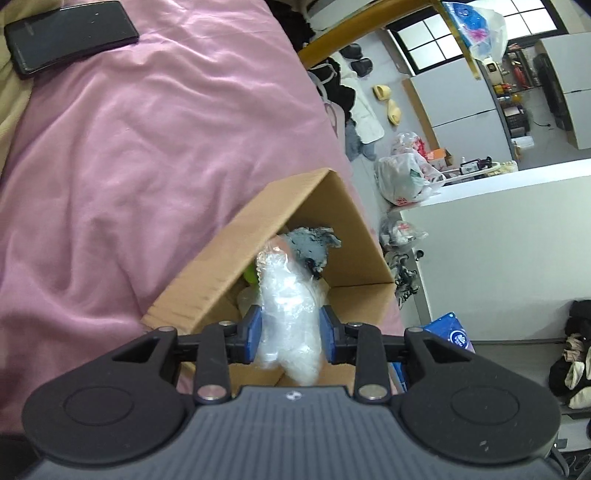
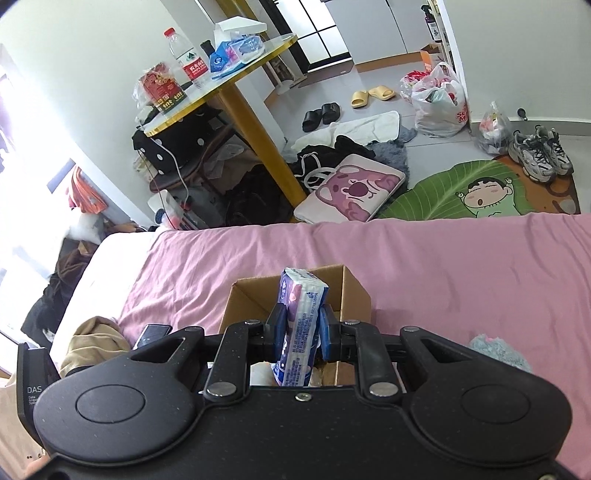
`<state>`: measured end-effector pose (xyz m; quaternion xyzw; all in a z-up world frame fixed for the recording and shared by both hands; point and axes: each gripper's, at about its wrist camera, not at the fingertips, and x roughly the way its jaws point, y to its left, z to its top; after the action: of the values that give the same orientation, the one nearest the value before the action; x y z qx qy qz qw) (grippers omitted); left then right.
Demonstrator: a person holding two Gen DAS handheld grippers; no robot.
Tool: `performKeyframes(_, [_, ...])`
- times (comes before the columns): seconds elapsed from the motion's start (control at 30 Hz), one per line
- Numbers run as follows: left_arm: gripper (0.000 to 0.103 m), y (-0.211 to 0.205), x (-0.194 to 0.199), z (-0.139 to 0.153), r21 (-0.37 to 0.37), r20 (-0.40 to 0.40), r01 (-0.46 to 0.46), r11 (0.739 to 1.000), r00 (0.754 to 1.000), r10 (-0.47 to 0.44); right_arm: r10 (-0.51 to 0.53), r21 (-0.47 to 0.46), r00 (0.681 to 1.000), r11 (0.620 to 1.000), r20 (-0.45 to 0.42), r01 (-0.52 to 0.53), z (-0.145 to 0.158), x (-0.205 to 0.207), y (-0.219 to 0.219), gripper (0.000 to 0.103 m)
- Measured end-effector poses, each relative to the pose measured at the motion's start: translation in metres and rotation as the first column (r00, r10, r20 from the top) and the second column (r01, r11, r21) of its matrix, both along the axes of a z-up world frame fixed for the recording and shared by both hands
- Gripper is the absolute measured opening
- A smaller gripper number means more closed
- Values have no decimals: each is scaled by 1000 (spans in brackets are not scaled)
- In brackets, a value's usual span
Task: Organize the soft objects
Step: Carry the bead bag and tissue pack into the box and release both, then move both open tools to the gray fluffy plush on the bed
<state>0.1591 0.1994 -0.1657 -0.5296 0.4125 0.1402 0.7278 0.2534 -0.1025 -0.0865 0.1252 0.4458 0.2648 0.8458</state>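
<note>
Blue pads of the left gripper (image 1: 290, 334) pinch one wad of clear bubble wrap (image 1: 288, 314). Its long axis runs forward along the fingers, far end pointing into the open cardboard box (image 1: 258, 236) directly ahead. One grey fuzzy item (image 1: 312, 245) lies in the box just beyond the wad's far end, and a green scrap shows beside the wad to the left; cannot tell what it is. Box rests on the pink bedsheet (image 1: 147, 147). One black phone (image 1: 70, 35) lies on the sheet far ahead and left of the claw.

Right gripper (image 2: 299, 334) is clamped on one tissue pack (image 2: 299, 317), purple and white wrapper. Pack stands on its narrow edge between the pads, long axis forward along the fingers, far end raised over the box (image 2: 354, 291) mouth. Box sits just ahead of and under the claw, on the sheet (image 2: 461, 266). One pale blue fluffy item (image 2: 498, 350) lies on the sheet to the right of the claw, apart from the box. One phone (image 2: 153, 332) and tan cloth (image 2: 96, 339) lie to the left.
</note>
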Motion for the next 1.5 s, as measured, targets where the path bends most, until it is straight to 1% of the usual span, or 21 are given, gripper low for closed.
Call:
performKeyframes(0.07, [36,2,0,0,-4,-3,2,1000,1000,-2,0,-16,1000,1000,0,0,-1,2,3,19])
performKeyframes(0.2, [37,6,0,2,-16,12,1,1000,1000,-1,-3,-44,1000,999,-2,3,-1,5,15,19])
performKeyframes(0.3, [43,9,0,6,-13,25,-3,1000,1000,3,-6,-58,1000,998,-4,6,-1,7,21,20])
performKeyframes(0.33, [47,10,-1,8,-8,28,-5,1000,1000,6,-7,-61,1000,998,-5,7,0,8,22,24])
performKeyframes(0.43, [57,12,-2,13,9,36,-12,1000,999,11,-16,-61,1000,998,-5,15,2,10,25,25])
performKeyframes(0.47, [61,11,-2,15,14,38,-12,1000,999,12,-18,-58,1000,998,-4,18,2,11,26,27])
performKeyframes(0.5, [64,11,-2,16,20,37,-12,1000,999,11,-21,-57,1000,998,-6,21,3,12,26,32])
performKeyframes(0.53, [69,10,-3,17,25,38,-9,1000,999,8,-25,-55,1000,998,-4,24,4,11,26,33])
performKeyframes(0.57, [72,9,-2,19,28,39,-6,1000,999,5,-25,-54,1000,998,0,25,5,10,25,33])
performKeyframes(0.67, [79,7,-3,23,47,41,4,999,999,-6,-24,-54,1000,998,2,25,7,7,20,33])
performKeyframes(0.7, [80,6,-2,25,58,40,7,998,999,-10,-26,-55,1000,998,0,26,7,5,18,35])
performKeyframes(0.77, [88,2,-3,30,77,42,15,997,999,-19,-28,-60,1000,998,-1,27,9,2,12,37])
performKeyframes(0.83, [92,-2,-2,34,93,42,30,995,999,-34,-30,-62,1000,998,2,30,11,-1,7,43])
performKeyframes(0.87, [93,-4,-1,36,103,38,40,994,998,-44,-31,-62,1000,998,4,31,12,-1,5,43])
performKeyframes(0.97, [95,-13,0,43,135,25,71,988,997,-75,-38,-59,999,998,7,38,16,-5,-7,46])
performKeyframes(1.07, [95,-21,-2,49,165,9,88,982,996,-91,-44,-60,999,997,12,45,18,-8,-18,51])
performKeyframes(1.2, [96,-35,-5,58,206,-9,115,972,993,-116,-48,-57,999,997,9,49,19,-10,-34,60])
performKeyframes(1.27, [96,-44,-5,62,233,-16,136,963,991,-136,-52,-57,999,997,8,52,19,-13,-44,63])
performKeyframes(1.33, [96,-54,-5,67,267,-23,161,950,987,-160,-55,-60,998,997,6,55,18,-16,-53,69])
performKeyframes(1.5, [96,-80,-5,75,312,-33,205,928,978,-205,-67,-63,998,996,4,67,16,-21,-78,72])
